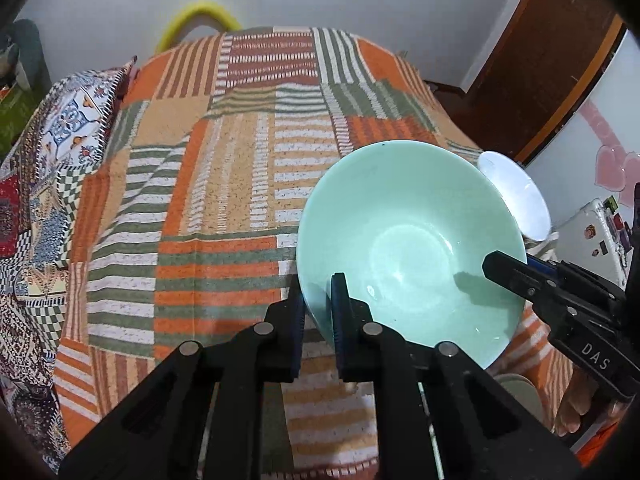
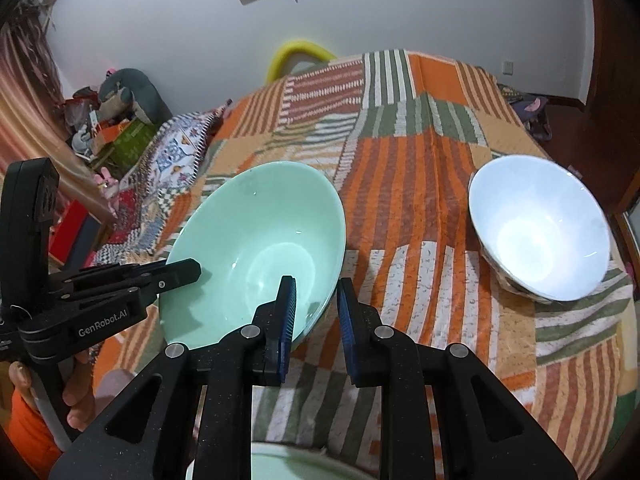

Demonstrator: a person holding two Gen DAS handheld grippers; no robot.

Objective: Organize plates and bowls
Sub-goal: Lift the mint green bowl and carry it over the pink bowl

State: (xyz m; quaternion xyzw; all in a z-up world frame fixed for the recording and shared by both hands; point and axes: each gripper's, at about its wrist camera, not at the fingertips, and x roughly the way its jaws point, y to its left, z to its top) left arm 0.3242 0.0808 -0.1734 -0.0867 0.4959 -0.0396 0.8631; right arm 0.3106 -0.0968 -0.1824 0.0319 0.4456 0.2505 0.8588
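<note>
Green bowl (image 2: 256, 248): near rim section hidden behind the right gripper (image 2: 316, 312) fingers; pale green dish (image 2: 280, 464): cut off by the bottom edge, mostly hidden behind the gripper body; white bowl (image 1: 516, 196): partly hidden behind the green bowl in the left wrist view.

A patchwork cover (image 2: 420, 184) in orange, green and white stripes spreads over the surface. At its left edge lies a patterned cushion (image 1: 76, 120) with blue and orange motifs. Behind the far edge curves a yellow tube (image 2: 298, 54) against the white wall (image 2: 400, 4). A grey stuffed toy (image 2: 128, 92) sits among clutter at left.
</note>
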